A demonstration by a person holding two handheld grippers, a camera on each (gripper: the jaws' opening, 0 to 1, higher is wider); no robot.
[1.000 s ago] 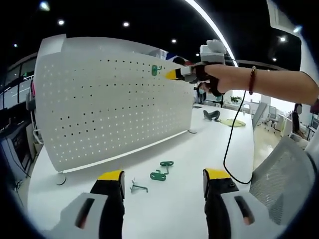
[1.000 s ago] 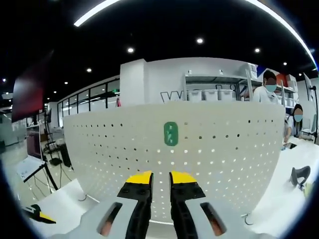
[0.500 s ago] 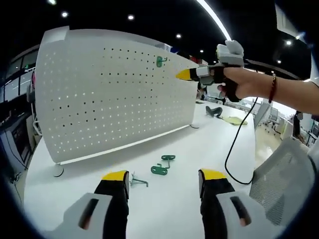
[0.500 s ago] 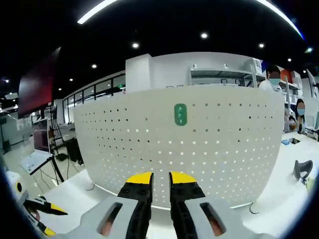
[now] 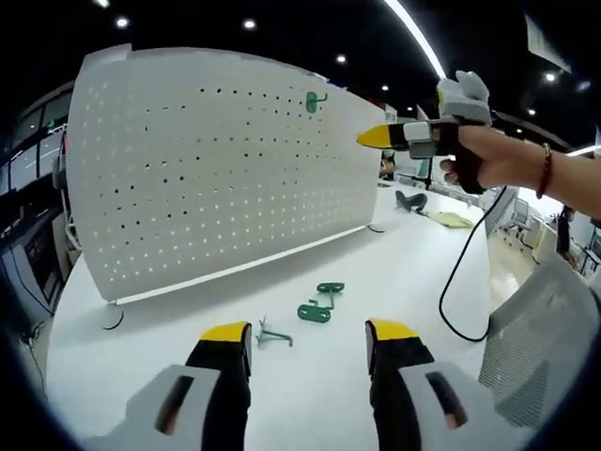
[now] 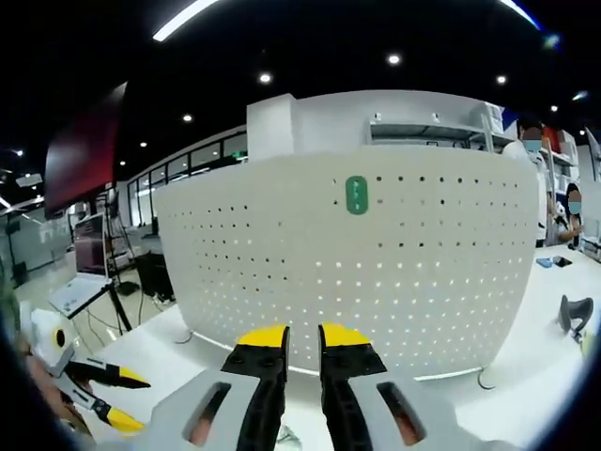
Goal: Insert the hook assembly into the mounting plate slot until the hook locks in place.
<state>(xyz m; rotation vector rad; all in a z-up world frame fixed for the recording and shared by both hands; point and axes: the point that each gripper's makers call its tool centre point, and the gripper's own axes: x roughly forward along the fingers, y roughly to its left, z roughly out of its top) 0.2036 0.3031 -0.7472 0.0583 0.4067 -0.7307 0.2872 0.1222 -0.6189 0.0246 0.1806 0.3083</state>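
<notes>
— Where are the grippers?
— The left gripper (image 5: 308, 338) hangs wide open, empty, over loose green hooks (image 5: 319, 303) on the bench (image 5: 394, 272); the right gripper (image 6: 292, 336) is nearly closed, holding nothing.
— The hook assembly?
— The green hook assembly (image 6: 356, 194) sits high on the far pegboard (image 6: 432, 272).

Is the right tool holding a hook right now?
No. In the right gripper view the right tool has its jaws nearly together with nothing between them, and the green hook sits on the pegboard.
</notes>
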